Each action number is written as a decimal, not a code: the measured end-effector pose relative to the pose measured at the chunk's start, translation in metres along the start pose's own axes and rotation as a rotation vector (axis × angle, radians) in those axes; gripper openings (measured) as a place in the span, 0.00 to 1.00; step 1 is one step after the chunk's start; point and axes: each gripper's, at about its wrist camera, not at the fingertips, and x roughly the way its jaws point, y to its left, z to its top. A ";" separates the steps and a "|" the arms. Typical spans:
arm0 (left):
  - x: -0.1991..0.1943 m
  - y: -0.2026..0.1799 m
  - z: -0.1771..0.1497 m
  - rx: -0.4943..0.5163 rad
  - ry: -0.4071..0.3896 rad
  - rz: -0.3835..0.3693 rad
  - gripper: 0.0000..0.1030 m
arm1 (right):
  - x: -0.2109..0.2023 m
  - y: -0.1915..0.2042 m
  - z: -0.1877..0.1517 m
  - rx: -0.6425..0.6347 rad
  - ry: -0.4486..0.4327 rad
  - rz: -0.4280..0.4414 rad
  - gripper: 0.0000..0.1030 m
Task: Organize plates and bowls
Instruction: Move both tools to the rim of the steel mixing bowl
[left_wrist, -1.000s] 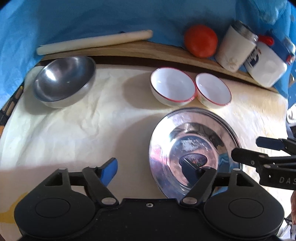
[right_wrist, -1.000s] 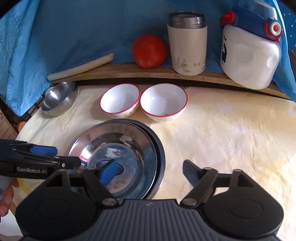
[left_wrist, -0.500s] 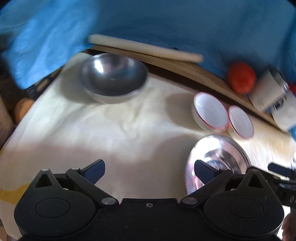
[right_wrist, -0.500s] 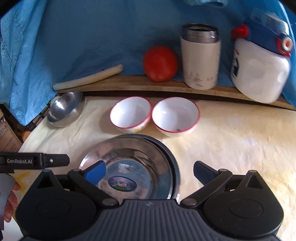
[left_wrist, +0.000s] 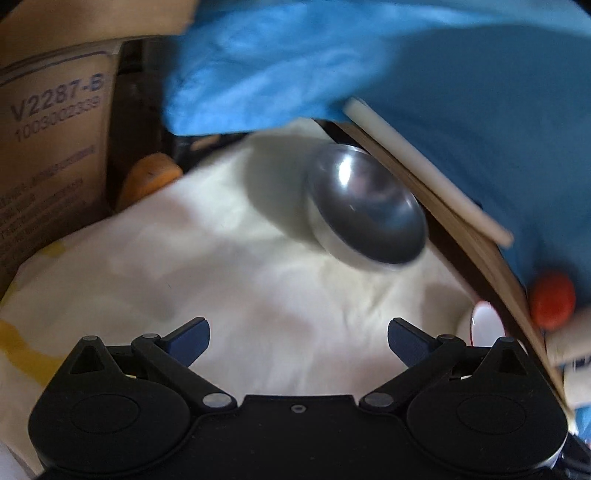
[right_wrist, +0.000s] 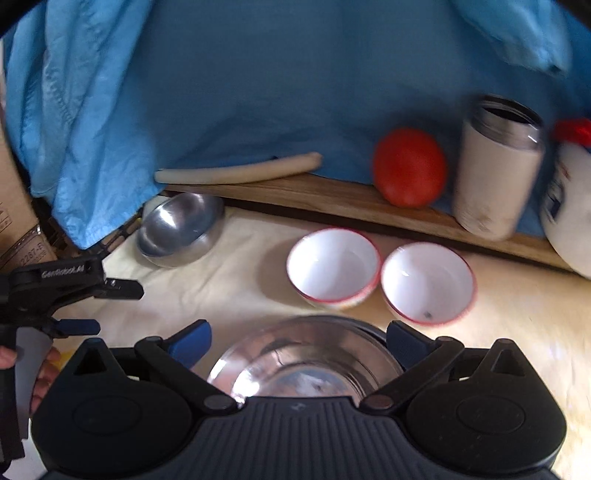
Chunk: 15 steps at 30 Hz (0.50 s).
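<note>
Both sets of fingers spread wide, empty: left gripper (left_wrist: 298, 342) facing steel bowl (left_wrist: 365, 210), right gripper (right_wrist: 298, 339) over plates (right_wrist: 306, 354).

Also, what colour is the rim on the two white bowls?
Red: a thin red line runs round the rim of both white bowls, clearest in the right wrist view.

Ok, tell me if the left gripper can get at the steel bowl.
Probably yes: the left gripper has its fingers wide open with nothing between them, and only bare cloth lies between it and the steel bowl.
</note>
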 end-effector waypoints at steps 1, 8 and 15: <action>0.001 0.001 0.003 -0.009 -0.007 0.001 0.99 | 0.003 0.003 0.004 -0.013 0.000 0.010 1.00; 0.018 0.002 0.013 -0.060 -0.044 0.010 0.99 | 0.026 0.017 0.039 -0.071 0.009 0.059 1.00; 0.034 0.001 0.027 -0.114 -0.074 -0.001 0.99 | 0.061 0.035 0.070 -0.111 0.036 0.110 1.00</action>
